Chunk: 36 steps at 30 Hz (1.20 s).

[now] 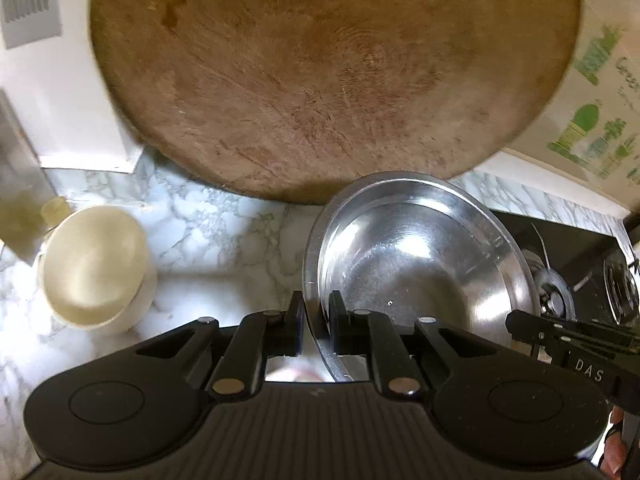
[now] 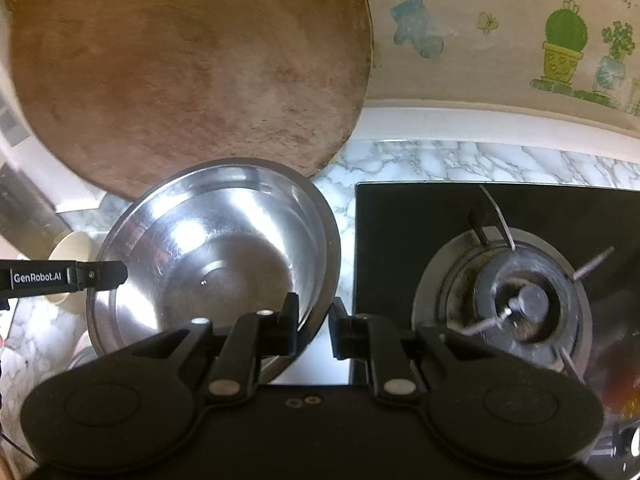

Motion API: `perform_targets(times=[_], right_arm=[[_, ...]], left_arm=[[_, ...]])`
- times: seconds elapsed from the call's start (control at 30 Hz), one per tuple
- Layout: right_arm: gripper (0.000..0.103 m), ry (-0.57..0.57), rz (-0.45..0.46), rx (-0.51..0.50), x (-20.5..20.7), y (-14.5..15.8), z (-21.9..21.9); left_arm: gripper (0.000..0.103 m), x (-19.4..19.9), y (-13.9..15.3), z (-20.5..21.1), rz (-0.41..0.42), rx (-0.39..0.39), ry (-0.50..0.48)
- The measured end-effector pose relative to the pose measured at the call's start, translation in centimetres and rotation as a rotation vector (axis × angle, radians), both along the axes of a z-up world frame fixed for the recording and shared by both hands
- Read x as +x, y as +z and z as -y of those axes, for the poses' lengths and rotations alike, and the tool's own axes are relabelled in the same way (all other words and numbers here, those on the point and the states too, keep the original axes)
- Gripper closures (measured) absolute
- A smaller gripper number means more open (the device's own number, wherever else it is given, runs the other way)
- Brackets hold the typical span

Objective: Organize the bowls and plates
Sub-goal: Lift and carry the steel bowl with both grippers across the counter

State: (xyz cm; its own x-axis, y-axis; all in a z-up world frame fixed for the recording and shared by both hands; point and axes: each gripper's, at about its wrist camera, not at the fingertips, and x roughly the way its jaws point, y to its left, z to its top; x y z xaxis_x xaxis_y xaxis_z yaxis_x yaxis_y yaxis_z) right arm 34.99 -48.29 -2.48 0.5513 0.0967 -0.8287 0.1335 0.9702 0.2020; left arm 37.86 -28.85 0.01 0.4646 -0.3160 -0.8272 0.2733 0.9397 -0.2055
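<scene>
A shiny steel bowl (image 1: 420, 256) (image 2: 224, 248) hangs tilted over the marble counter (image 1: 224, 240), held on two sides. My left gripper (image 1: 316, 300) is shut on the bowl's left rim, one finger inside and one outside. My right gripper (image 2: 315, 302) is shut on the opposite rim, next to the stove. Each gripper's fingertips show in the other's view: the right one (image 1: 516, 324) and the left one (image 2: 116, 274). A cream bowl (image 1: 94, 264) (image 2: 74, 248) sits on a white dish on the counter to the left.
A big round wooden board (image 1: 320, 60) (image 2: 180, 72) leans against the back wall behind the bowl. A black gas stove with its burner (image 2: 520, 300) (image 1: 560, 248) fills the right side. A white box (image 1: 80, 120) stands at back left. A person's hand (image 1: 616, 444) shows at lower right.
</scene>
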Motion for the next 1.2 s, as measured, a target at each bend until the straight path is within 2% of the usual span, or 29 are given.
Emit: perform_targets(times=[0.27, 0.53, 0.9, 1.2], right_arm=[[0.087, 0.039, 0.032, 0.033, -4.0, 2.6, -2.8], [0.087, 0.133, 0.057, 0.068, -7.7, 4.2, -8.5], [0.087, 0.27, 0.036, 0.099, -11.3, 3.8, -17.0], [0.087, 0.322, -0.02, 0.135, -13.6, 1.3, -21.3]], left_arm=[[0.092, -5.7, 2.6, -4.8, 0.049, 0.002, 0.012], [0.091, -11.5, 3.7, -11.8, 0.066, 0.01, 0.079], [0.091, -17.2, 1.9, -21.4, 0.007, 0.01, 0.185], [0.091, -19.9, -1.2, -25.4, -0.039, 0.019, 0.21]])
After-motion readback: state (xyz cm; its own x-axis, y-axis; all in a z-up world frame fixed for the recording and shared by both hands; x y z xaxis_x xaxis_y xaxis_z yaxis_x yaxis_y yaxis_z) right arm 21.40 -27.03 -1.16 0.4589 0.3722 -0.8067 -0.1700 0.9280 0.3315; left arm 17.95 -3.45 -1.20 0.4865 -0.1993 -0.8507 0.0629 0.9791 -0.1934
